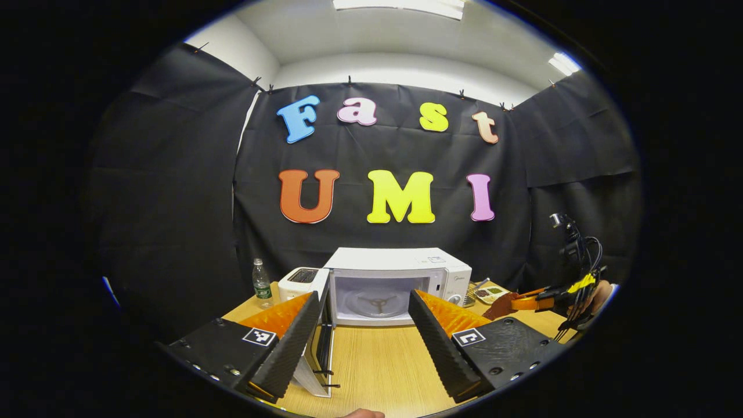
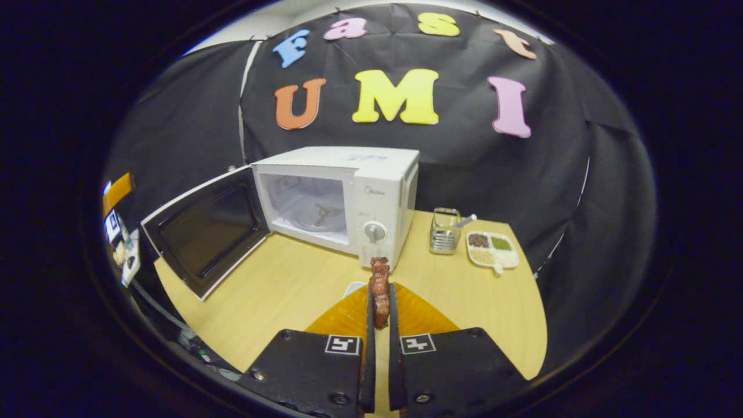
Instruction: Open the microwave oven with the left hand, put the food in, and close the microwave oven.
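Already the microwave (image 2: pixel 342 197) stands with its door (image 2: pixel 203 229) swung fully out to the left, so the cavity is exposed and the opening step is judged done. Starting at the left of the left gripper view, a water bottle (image 1: pixel 262 283) and a white toaster (image 1: pixel 302 283) are seen beside the oven on the wooden table (image 1: pixel 377 360). The left gripper (image 1: pixel 364 334) is held with its fingers spread wide and nothing between them, the door's edge lying just by its left finger, probably because the door has been let go. Inside the cavity only the turntable hub (image 1: pixel 378 303) is seen on the floor (no dish or food is in there as yet). Further right, the right gripper (image 2: pixel 379 305) is closed tight on the food (image 2: pixel 379 287), a brown strip pinched upright between both fingers and held in front of the control panel, presumably kept ready for carrying into the cavity. Right of the oven a wire basket (image 2: pixel 445 235) holds a utensil, and a divided tray (image 2: pixel 492 248) holds dark, green and pale helpings in separate compartments
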A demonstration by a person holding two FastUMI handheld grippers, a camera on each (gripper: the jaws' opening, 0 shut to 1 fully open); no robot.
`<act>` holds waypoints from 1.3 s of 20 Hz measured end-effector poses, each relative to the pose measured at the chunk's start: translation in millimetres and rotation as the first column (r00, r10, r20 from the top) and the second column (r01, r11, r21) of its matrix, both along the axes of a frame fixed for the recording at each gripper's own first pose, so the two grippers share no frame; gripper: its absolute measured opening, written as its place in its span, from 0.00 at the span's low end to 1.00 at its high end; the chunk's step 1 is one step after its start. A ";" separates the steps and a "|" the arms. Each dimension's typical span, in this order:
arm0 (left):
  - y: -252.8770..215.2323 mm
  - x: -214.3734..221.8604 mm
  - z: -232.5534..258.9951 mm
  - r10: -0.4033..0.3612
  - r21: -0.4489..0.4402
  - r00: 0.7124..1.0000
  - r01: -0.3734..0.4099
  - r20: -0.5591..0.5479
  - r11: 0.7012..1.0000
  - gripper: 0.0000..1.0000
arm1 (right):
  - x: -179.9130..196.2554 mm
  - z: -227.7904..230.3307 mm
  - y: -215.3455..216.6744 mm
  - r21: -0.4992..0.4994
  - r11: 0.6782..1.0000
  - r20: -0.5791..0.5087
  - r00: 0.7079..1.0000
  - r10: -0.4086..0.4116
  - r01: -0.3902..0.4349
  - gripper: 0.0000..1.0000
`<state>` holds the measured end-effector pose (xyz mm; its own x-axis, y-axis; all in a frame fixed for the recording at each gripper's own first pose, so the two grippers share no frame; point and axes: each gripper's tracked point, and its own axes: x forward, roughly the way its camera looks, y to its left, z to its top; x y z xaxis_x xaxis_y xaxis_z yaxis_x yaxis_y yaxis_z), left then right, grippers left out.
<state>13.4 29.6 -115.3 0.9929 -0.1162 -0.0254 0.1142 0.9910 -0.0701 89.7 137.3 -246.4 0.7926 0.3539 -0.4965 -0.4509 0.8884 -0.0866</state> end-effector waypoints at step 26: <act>42.2 -10.9 -31.3 -0.011 -0.008 0.998 0.011 -0.065 1.000 0.93 | 108.3 -41.2 297.2 0.144 0.989 0.223 0.972 -0.076 0.045 0.13</act>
<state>2.5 71.9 -146.6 0.9879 -0.1274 -0.0888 0.1199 0.9891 -0.0851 198.0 434.5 -287.6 0.9009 0.3540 -0.2511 -0.3786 0.9239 -0.0557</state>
